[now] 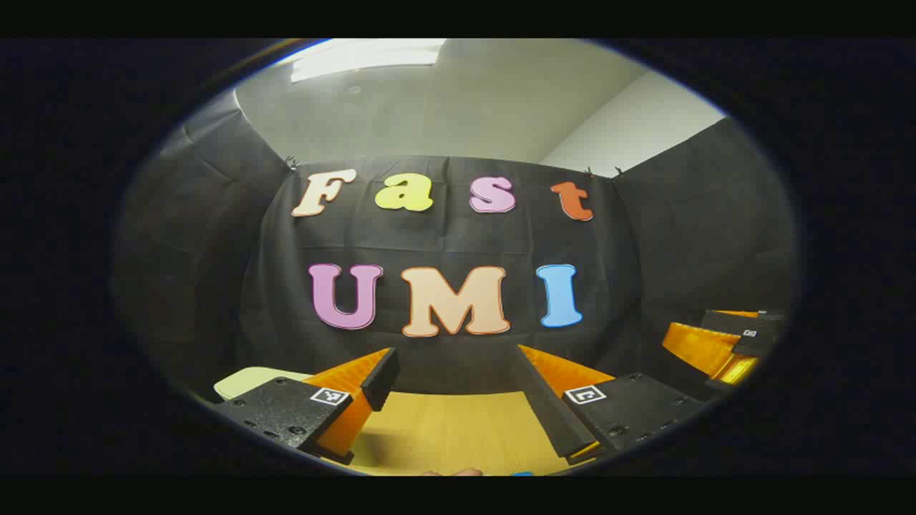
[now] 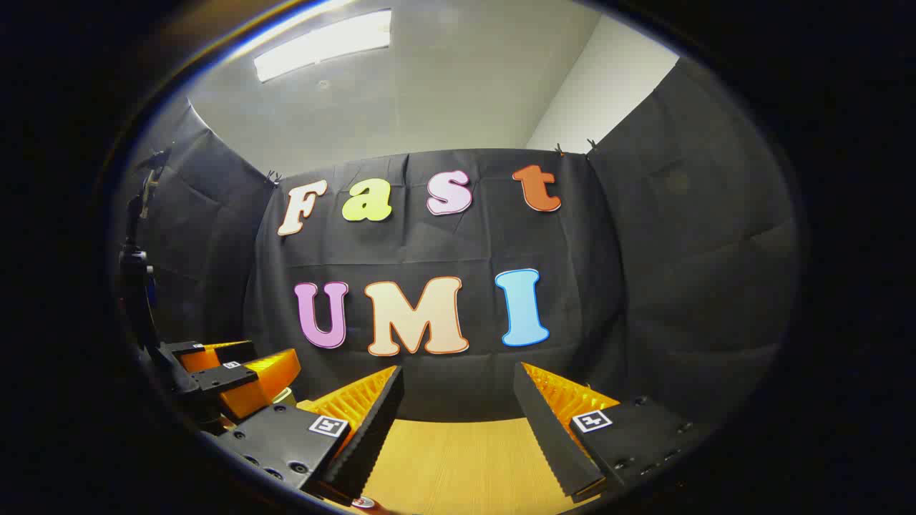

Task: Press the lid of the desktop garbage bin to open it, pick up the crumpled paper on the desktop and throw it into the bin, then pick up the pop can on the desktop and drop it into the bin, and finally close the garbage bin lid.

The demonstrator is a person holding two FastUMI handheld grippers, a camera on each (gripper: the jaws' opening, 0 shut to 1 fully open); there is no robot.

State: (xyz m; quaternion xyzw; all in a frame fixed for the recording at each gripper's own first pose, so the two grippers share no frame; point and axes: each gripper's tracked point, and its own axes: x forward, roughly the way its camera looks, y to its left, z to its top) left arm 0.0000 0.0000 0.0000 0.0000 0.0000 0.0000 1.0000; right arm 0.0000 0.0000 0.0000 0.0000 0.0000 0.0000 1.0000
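Grippers left (image 1: 458, 372) and right (image 2: 458, 390), fingers wide, above bare wooden desktop (image 2: 458, 458).

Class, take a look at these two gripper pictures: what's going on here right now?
A person holds two grippers up over a wooden table, both facing the black cloth back wall. The left gripper has its jaws open with nothing between them, and so does the right gripper. Each one also appears at the edge of the other's picture. A pale object sits at the table's far left, too cut off to identify. Nothing is being handled at this moment.
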